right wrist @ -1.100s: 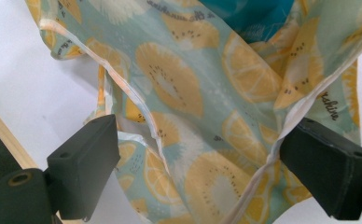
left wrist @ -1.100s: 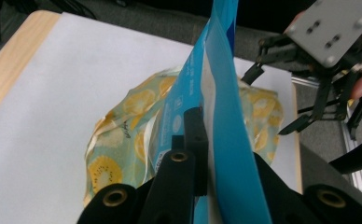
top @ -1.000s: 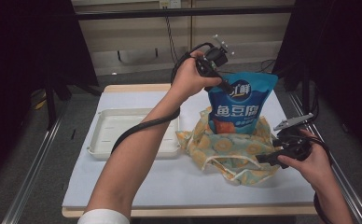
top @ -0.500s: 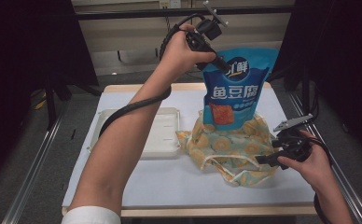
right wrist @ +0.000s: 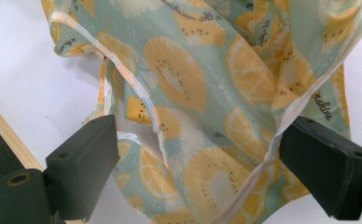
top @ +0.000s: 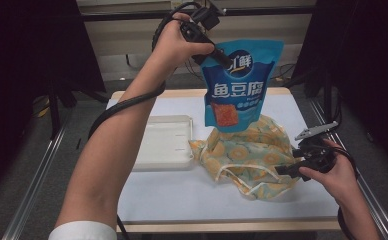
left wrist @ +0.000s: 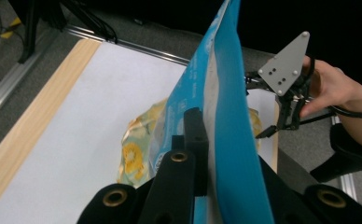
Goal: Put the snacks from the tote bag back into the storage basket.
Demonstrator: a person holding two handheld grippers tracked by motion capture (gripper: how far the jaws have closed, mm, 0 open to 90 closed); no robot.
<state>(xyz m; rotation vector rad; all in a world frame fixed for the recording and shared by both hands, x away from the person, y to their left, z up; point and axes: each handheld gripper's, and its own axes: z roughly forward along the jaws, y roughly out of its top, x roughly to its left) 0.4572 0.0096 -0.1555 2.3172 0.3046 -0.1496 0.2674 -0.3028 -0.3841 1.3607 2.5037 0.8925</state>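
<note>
the blue snack pouch (top: 241, 85) hangs in the air above the far half of the table (top: 182, 195), pinched at its top corner by my left hand-held gripper (top: 221, 56), whose jaws are clamped tight on the pouch edge; in the left gripper view the foil (left wrist: 226, 121) runs straight up between the black jaws. its bottom edge hangs just above the fruit-print cloth bag (top: 252, 157), which lies crumpled on the table right under it. i read this as the lift-out step, pouch clear of the bag. my right hand-held gripper (top: 288, 170) sits low at the bag's near right edge with jaws spread wide; the cloth (right wrist: 207, 102) lies between them, and i think the pads aren't pressing it, though the fabric folds hide the contact. next i'd carry the pouch left toward the white tray (top: 164, 142) beside the bag, keeping it high enough not to drag the cloth
</note>
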